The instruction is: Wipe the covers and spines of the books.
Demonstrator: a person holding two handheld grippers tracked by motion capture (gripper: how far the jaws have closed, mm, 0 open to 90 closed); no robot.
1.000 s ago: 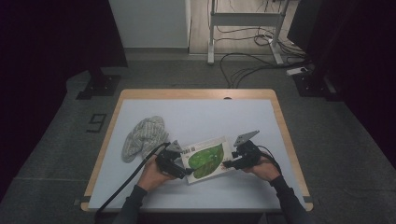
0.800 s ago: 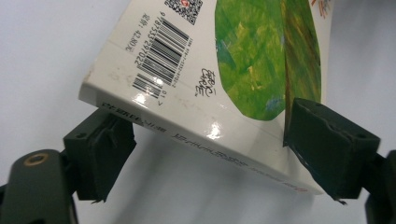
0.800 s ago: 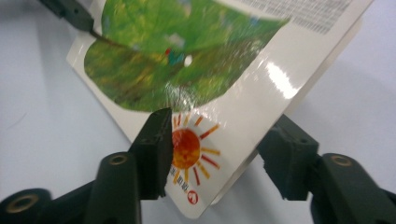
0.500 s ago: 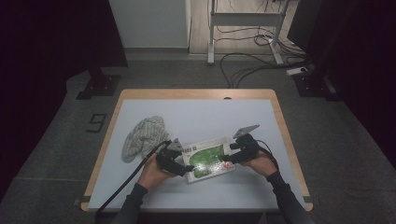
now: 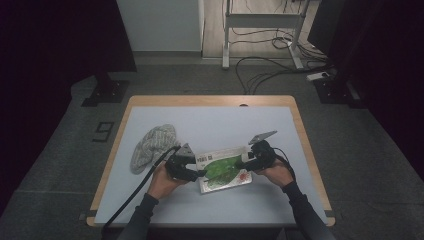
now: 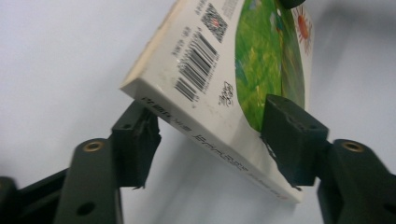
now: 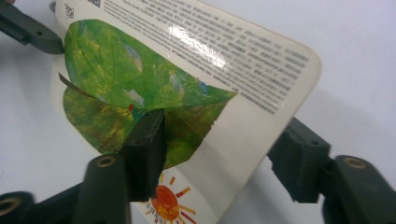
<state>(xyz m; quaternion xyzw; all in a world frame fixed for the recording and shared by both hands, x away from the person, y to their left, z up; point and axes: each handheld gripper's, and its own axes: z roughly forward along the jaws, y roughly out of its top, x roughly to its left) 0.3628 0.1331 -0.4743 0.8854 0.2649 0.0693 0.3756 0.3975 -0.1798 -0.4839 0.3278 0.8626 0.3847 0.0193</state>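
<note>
- Board book, back cover up: green leaf art, small sun at one corner, barcode and a block of fine print. Sits near the front middle of the table, between the two hands.
- Left gripper view: book tilted, spine corner raised off the white surface, shadow visible beneath it.
- Left gripper at the book's left end. Jaws have just been closing, with the book between them. One jaw lies against the cover on the leaf; the other sits under the spine corner. Whether that lower pad actually presses I cannot tell, so the grip is unconfirmed.
- Left hand wraps the gripper body; black cable trails off toward the table's front edge.
- Right gripper at the book's right end. Jaws have just been closing around the book. In the right gripper view one jaw rests on the leaf just above the sun; the other stands behind the far edge of the book, a sliver of gap showing. Clenched or not: cannot tell.
- Right hand behind it, grey plate on top of the gripper.
- Knitted grey cloth bunched at the table's left, just beside the left gripper's cable, apart from the book.
</note>
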